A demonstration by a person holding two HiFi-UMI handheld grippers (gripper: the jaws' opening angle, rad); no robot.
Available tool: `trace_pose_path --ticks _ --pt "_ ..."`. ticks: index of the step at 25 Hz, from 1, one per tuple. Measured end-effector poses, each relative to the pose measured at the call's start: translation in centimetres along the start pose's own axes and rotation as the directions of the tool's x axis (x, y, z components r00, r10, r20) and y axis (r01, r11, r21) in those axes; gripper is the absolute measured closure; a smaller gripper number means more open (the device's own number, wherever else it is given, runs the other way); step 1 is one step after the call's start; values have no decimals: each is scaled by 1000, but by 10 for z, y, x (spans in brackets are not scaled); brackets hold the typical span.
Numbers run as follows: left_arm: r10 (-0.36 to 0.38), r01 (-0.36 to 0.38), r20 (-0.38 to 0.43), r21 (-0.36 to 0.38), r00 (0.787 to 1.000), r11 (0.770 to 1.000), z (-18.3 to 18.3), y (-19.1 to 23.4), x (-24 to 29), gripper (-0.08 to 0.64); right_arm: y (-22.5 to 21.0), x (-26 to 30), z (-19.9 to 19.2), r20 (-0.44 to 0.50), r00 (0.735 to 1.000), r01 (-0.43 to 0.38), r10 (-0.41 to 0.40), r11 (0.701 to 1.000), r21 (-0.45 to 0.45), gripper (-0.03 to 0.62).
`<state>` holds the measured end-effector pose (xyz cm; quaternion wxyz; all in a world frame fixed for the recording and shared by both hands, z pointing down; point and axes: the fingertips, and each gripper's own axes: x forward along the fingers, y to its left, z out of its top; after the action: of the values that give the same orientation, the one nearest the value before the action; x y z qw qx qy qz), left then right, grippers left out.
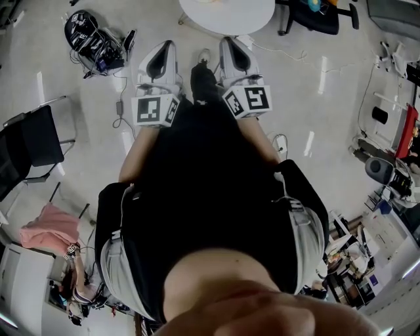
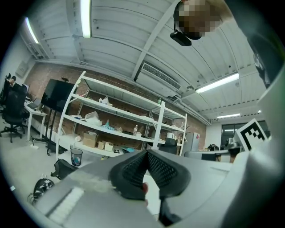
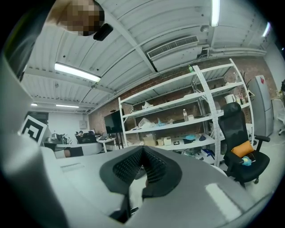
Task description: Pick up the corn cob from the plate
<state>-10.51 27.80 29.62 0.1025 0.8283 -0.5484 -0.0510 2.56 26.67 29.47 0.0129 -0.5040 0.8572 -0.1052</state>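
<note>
Left tool (image 2: pixel 147 155), right tool (image 3: pixel 142 150) both clamped shut, empty, held level. Corn cob, plate not in any view, guessing round white desk (image 1: pixel 230 16) ahead. Step closer, find cob, open one tool before reaching.

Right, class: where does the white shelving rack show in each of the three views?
Head view: not in it.
Left gripper view: white shelving rack left of centre, middle height.
Right gripper view: white shelving rack right of centre, middle height.
Shared landmark: the brick wall behind it, in both gripper views only.
</note>
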Motion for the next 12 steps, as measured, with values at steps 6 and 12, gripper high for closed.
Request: trace_pose_path --ticks 6,12 --pt "-1 1 -11 5 1000 1000 -1 11 41 554 -25 31 0 -14 1000 7 -7 1000 5 584" --pt "7 -6 -40 23 999 1000 -3 15 95 554 -66 73 6 -33 999 -3 4 1000 10 584"
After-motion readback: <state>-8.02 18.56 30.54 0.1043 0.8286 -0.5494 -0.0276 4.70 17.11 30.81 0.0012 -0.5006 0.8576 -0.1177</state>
